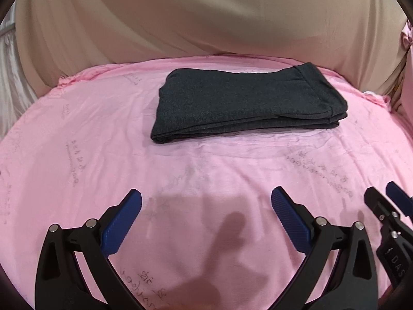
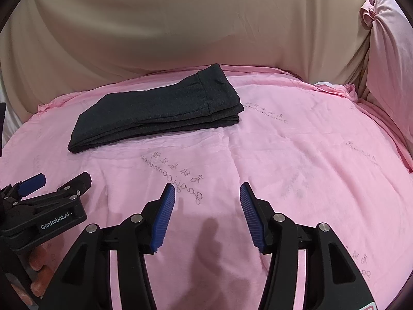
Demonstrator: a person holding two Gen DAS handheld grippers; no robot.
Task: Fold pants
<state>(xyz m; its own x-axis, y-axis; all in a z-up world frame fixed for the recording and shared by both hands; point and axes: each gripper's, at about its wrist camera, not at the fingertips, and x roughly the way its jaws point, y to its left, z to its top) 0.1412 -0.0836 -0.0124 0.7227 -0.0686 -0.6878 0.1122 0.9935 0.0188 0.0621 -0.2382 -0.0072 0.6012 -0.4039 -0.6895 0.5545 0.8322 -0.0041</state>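
Note:
Dark grey pants (image 1: 247, 103) lie folded into a flat stack on the pink sheet (image 1: 77, 155), towards its far side; they also show in the right wrist view (image 2: 160, 111), with the waistband end to the right. My left gripper (image 1: 206, 199) is open and empty, well short of the pants. My right gripper (image 2: 207, 193) is open and empty, near of and to the right of the pants. The right gripper's fingers (image 1: 387, 206) show at the left view's right edge; the left gripper (image 2: 51, 180) shows at the right view's left edge.
The pink sheet (image 2: 309, 155) covers the whole work surface and has faint printed writing. Beige draped cloth (image 1: 206, 13) hangs behind its far edge. A bunched pink cloth (image 2: 382, 38) hangs at the far right. Fingers of a hand (image 2: 38, 271) hold the left gripper's handle.

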